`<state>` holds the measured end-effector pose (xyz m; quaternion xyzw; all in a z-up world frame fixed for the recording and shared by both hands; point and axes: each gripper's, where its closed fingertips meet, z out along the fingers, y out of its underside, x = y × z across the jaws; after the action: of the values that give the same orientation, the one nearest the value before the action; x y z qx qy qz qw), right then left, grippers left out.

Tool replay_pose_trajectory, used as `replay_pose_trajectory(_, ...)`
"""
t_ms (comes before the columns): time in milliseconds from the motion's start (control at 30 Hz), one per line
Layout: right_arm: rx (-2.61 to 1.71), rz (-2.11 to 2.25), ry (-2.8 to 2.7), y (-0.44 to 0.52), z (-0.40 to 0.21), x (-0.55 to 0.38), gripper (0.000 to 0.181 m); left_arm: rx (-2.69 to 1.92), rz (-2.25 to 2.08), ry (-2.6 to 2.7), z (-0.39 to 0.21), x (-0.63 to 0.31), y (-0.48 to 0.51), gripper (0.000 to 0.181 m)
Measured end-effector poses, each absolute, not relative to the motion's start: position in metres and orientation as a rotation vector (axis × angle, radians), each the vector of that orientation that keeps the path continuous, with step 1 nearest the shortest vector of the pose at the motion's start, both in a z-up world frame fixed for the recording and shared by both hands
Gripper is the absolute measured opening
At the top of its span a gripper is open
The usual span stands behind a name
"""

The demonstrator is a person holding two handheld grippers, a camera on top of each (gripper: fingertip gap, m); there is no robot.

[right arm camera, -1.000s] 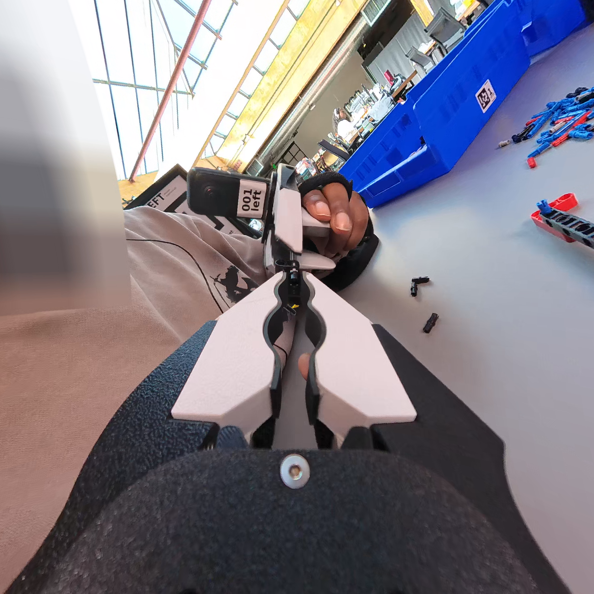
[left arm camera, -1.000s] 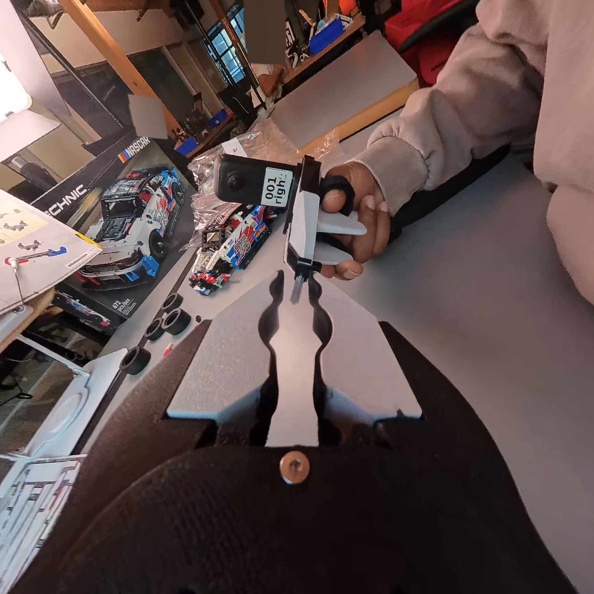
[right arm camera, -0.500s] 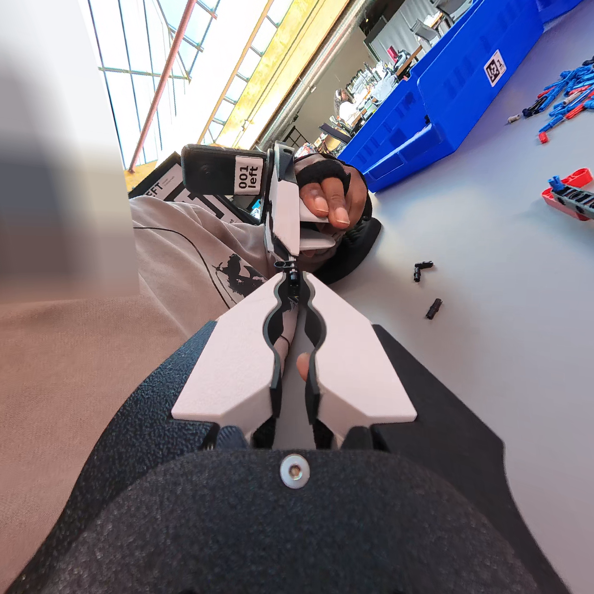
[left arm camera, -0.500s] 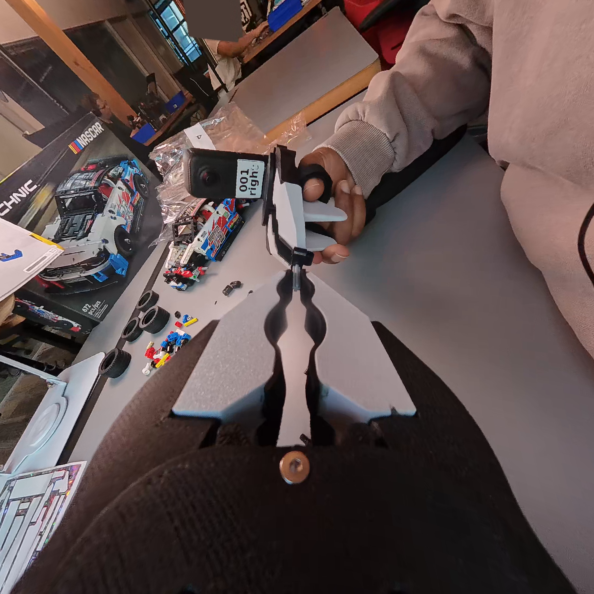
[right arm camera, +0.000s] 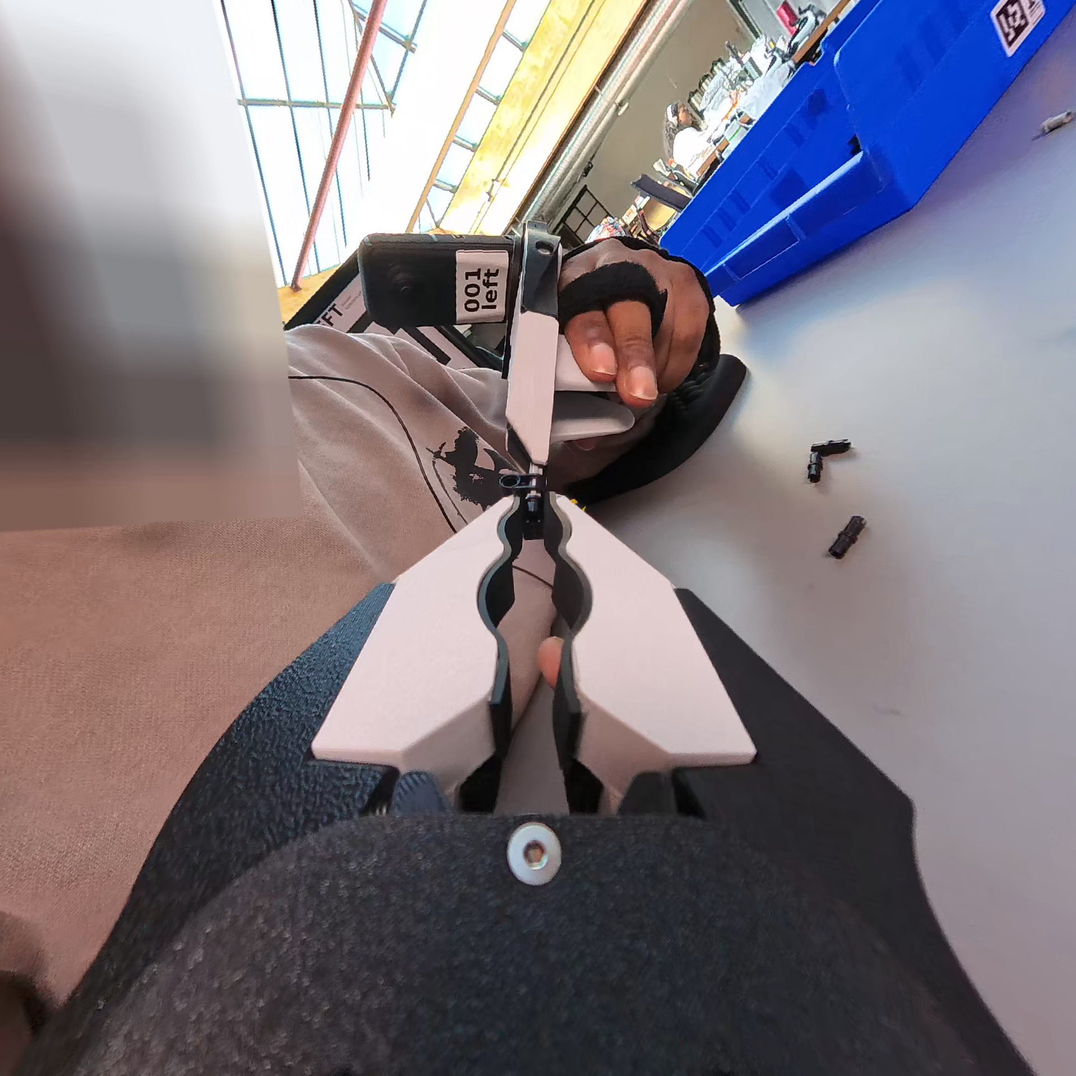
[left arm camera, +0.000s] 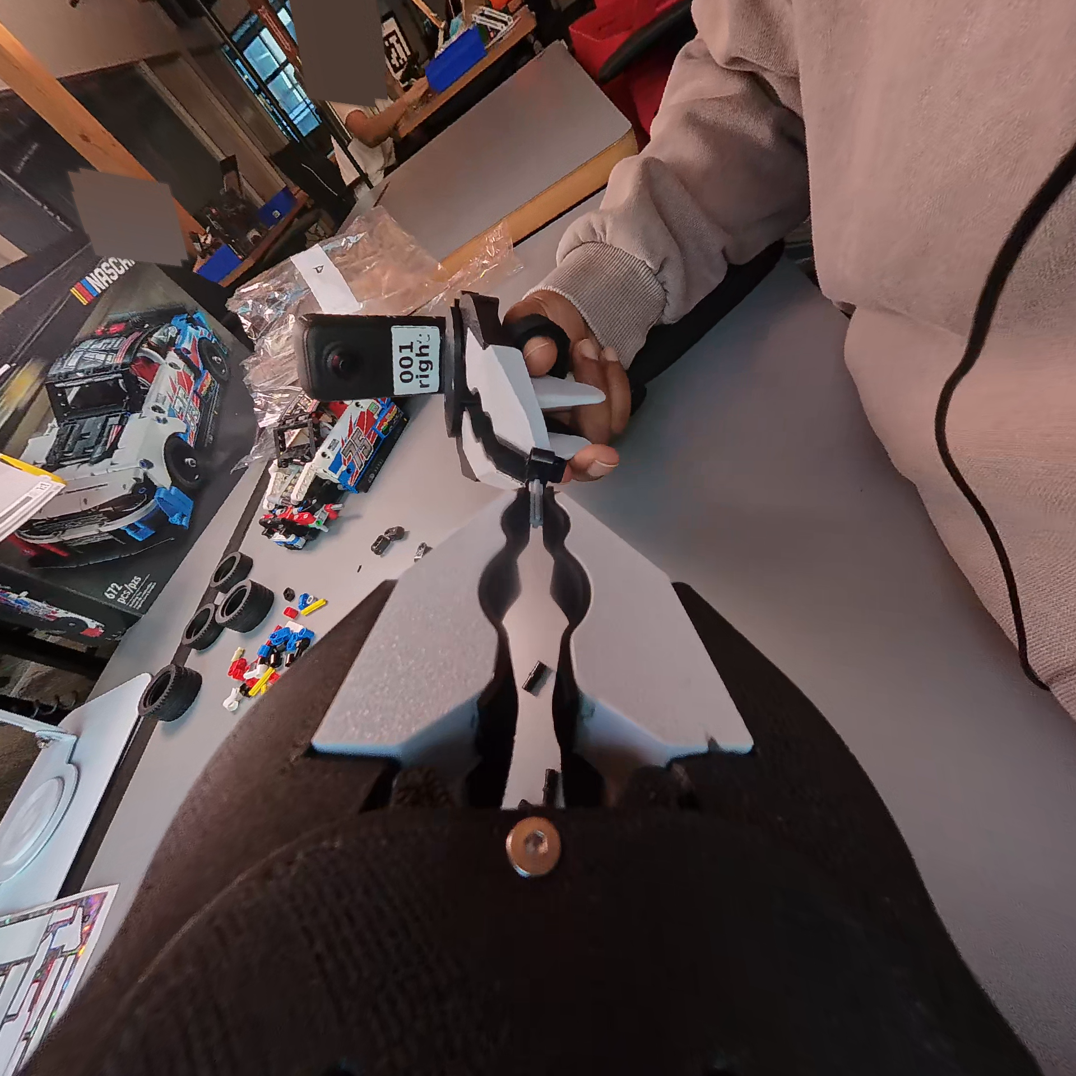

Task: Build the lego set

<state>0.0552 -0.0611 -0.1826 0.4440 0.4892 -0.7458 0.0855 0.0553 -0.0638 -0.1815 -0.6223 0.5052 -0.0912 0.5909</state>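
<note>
The left claw (left arm camera: 534,512) was clenched on a grey pin (left arm camera: 535,505), and the right claw (right arm camera: 531,508) on a black connector (right arm camera: 528,512), tip to tip above the table (left arm camera: 728,553). At ten o'clock lay the unfinished car (left arm camera: 335,466), at nine o'clock the loose tyres (left arm camera: 236,605); nothing stood between.

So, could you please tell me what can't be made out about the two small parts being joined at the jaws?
- Left wrist view: the grey pin in the left gripper is too small to type, and its joint with the black connector can't be judged.
- Right wrist view: the right gripper covers the black connector's lower end.
- Right wrist view: a blurred patch hides the upper left.
</note>
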Motion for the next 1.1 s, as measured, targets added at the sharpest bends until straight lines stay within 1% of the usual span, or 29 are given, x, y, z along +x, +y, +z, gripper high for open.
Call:
replay_pose_trajectory(200, 1.292, -2.272, 1.488, -0.062, -0.176, 0.055, 0.005, -1.445, -0.334, 1.085, -0.174, 0.054, -0.064, 0.003)
replay_pose_trajectory(233, 1.304, -2.311, 1.513, -0.058, -0.172, 0.052, 0.006, -1.441, -0.350, 1.055, -0.171, 0.051, -0.062, 0.003)
replay_pose_trajectory(300, 1.339, -2.339, 1.573, -0.050, -0.169, 0.051, 0.015, -1.428, -0.368, 1.013, -0.163, 0.047, -0.060, 0.003)
replay_pose_trajectory(400, 1.401, -2.366, 1.555, -0.039, -0.168, 0.052, 0.008, -1.435, -0.339, 1.003, -0.165, 0.044, -0.057, 0.003)
replay_pose_trajectory(700, 1.398, -2.334, 1.674, -0.048, -0.172, 0.053, 0.005, -1.450, -0.309, 1.016, -0.169, 0.049, -0.055, 0.003)
replay_pose_trajectory(1033, 1.401, -2.196, 1.504, -0.055, -0.188, 0.054, 0.004, -1.469, -0.216, 1.137, -0.186, 0.052, -0.060, 0.003)
replay_pose_trajectory(1100, 1.341, -2.151, 1.536, -0.067, -0.191, 0.057, 0.004, -1.461, -0.228, 1.179, -0.189, 0.059, -0.064, 0.003)
